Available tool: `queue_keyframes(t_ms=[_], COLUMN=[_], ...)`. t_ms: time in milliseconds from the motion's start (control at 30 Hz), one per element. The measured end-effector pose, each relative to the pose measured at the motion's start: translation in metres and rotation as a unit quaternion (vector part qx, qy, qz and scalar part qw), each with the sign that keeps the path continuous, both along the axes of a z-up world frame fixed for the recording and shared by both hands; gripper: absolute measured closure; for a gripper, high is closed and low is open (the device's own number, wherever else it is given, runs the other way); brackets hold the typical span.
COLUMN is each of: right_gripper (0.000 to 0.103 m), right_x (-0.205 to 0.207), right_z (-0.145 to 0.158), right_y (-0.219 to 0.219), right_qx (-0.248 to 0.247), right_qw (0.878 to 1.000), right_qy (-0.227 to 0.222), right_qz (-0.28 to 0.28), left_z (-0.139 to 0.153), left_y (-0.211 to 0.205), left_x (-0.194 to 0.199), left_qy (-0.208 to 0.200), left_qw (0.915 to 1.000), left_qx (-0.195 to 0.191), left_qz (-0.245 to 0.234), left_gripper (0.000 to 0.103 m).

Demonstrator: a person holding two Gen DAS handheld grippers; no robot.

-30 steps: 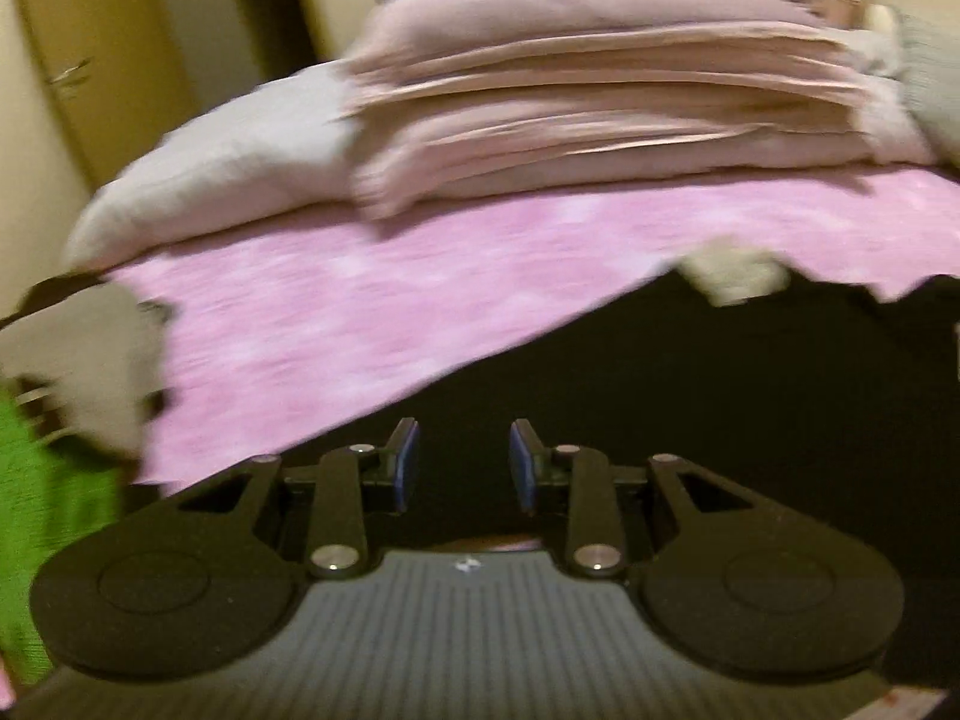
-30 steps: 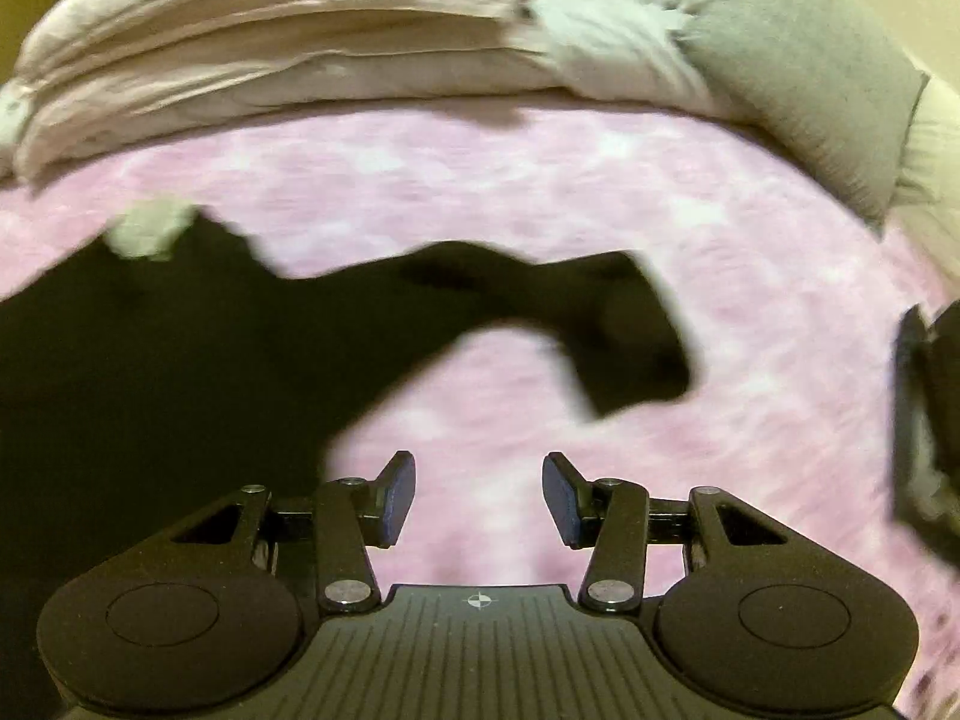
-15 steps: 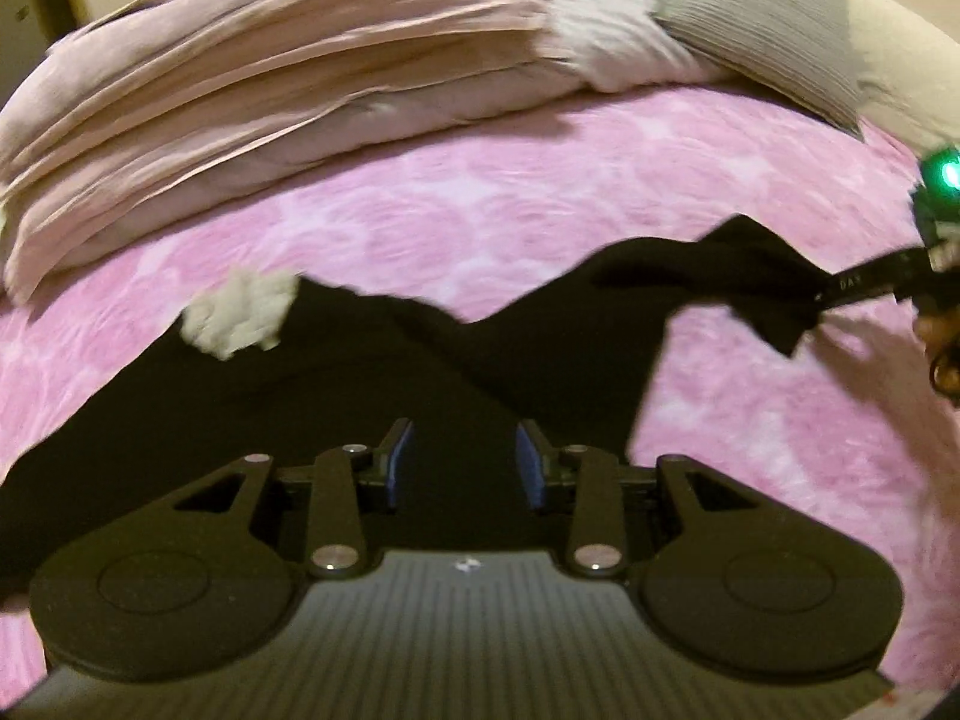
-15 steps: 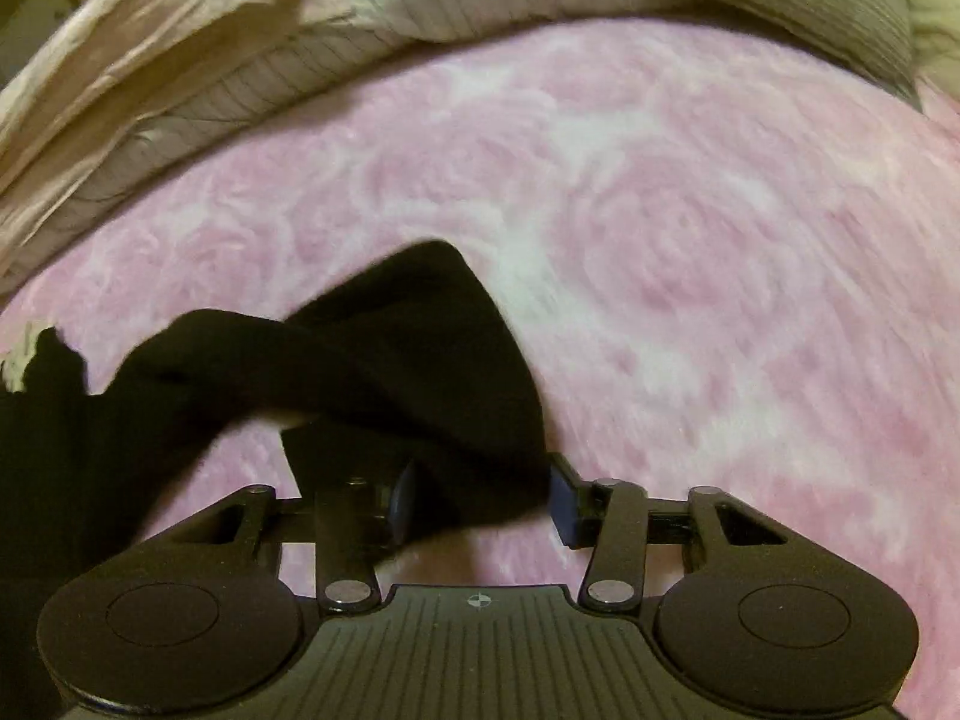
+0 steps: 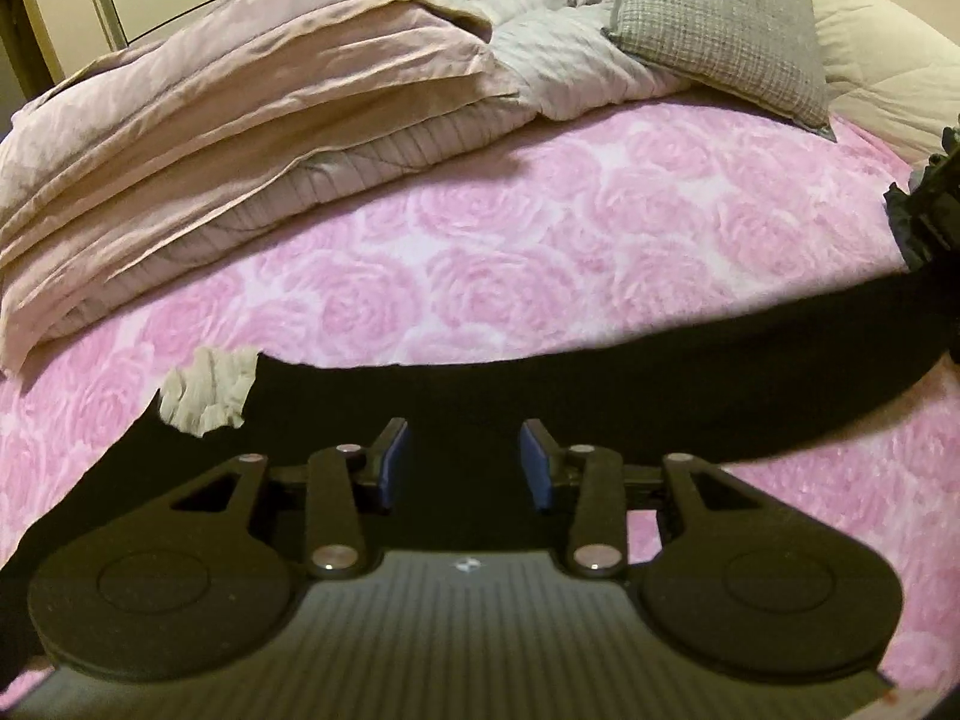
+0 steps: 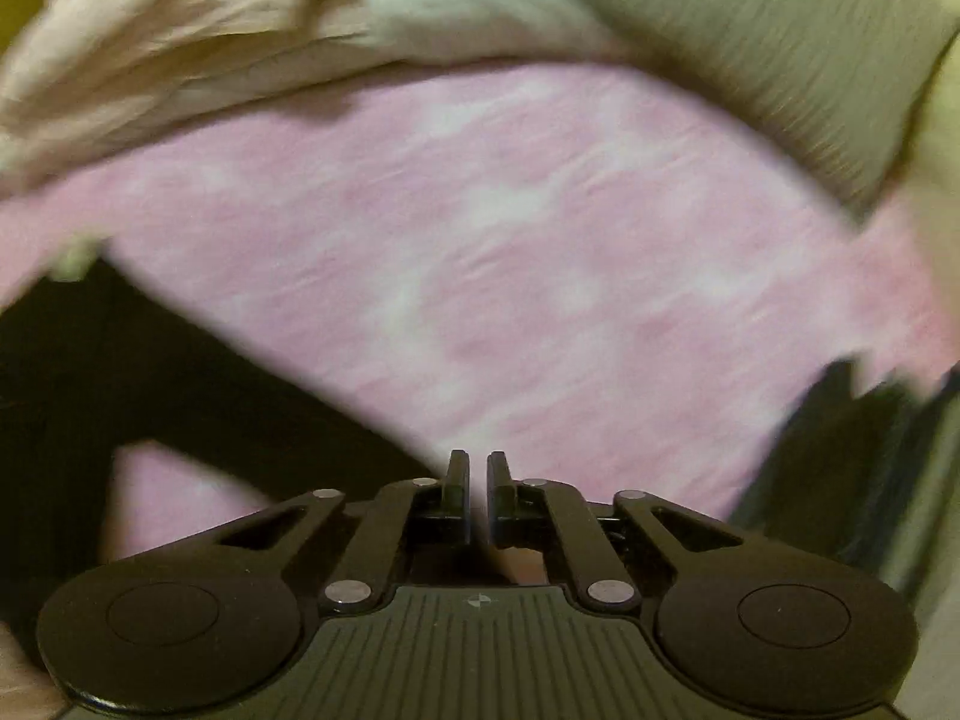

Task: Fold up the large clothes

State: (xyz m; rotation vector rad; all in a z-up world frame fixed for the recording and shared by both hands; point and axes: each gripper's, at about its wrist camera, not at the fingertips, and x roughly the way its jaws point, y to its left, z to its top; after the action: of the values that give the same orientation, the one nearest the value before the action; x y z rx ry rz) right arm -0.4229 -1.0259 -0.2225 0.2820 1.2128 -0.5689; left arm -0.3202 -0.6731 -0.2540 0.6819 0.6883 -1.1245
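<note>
Black garment (image 5: 480, 414) lies on the pink bedspread (image 5: 540, 228), sleeve drawn out rightward. Your right gripper (image 6: 478, 480): jaws nearly closed, easing apart; whether it pinches the sleeve, unclear. Your left gripper (image 5: 462, 462): part-open, widening, hovering empty over the garment, likely to pin it.

A large black garment of soft, matte fabric (image 5: 540, 396) lies spread across the lower half of the left wrist frame, its body filling the lower left. A pale grey, crumpled tag or lining patch (image 5: 207, 393) shows at its upper left edge. One long sleeve stretches taut toward the right edge, lifted off the surface there. In the blurred right wrist frame the same dark cloth (image 6: 120, 372) fills the lower left.
</note>
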Motion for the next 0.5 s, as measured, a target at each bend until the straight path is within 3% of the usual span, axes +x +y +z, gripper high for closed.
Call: queue_keyframes(t_ms=[33, 100, 167, 233, 500], right_gripper=[0.093, 0.087, 0.069, 0.060, 0.057], right_x=[0.001, -0.002, -0.009, -0.014, -0.030], right_z=[-0.006, -0.015, -0.025, -0.034, -0.061], right_y=[0.000, 0.003, 0.016, 0.033, 0.090], right_qx=[-0.017, 0.005, 0.040, 0.059, 0.139], right_qw=[1.000, 0.999, 0.997, 0.996, 0.985], right_qy=[0.003, -0.026, -0.046, -0.055, -0.075], right_qz=[-0.003, -0.023, -0.039, -0.038, -0.073], left_z=[0.001, 0.000, -0.004, -0.008, 0.003], left_y=[0.000, 0.001, 0.007, 0.016, 0.078], left_x=[-0.002, -0.003, -0.003, 0.000, 0.025], left_qy=[-0.001, -0.004, -0.005, -0.001, 0.001], left_qw=[1.0000, 1.0000, 0.9999, 0.9997, 0.9969], left_qx=[0.000, 0.001, 0.009, 0.023, 0.045], left_qz=[-0.001, -0.005, -0.005, 0.004, 0.064], left_gripper=[0.067, 0.065, 0.063, 0.063, 0.061])
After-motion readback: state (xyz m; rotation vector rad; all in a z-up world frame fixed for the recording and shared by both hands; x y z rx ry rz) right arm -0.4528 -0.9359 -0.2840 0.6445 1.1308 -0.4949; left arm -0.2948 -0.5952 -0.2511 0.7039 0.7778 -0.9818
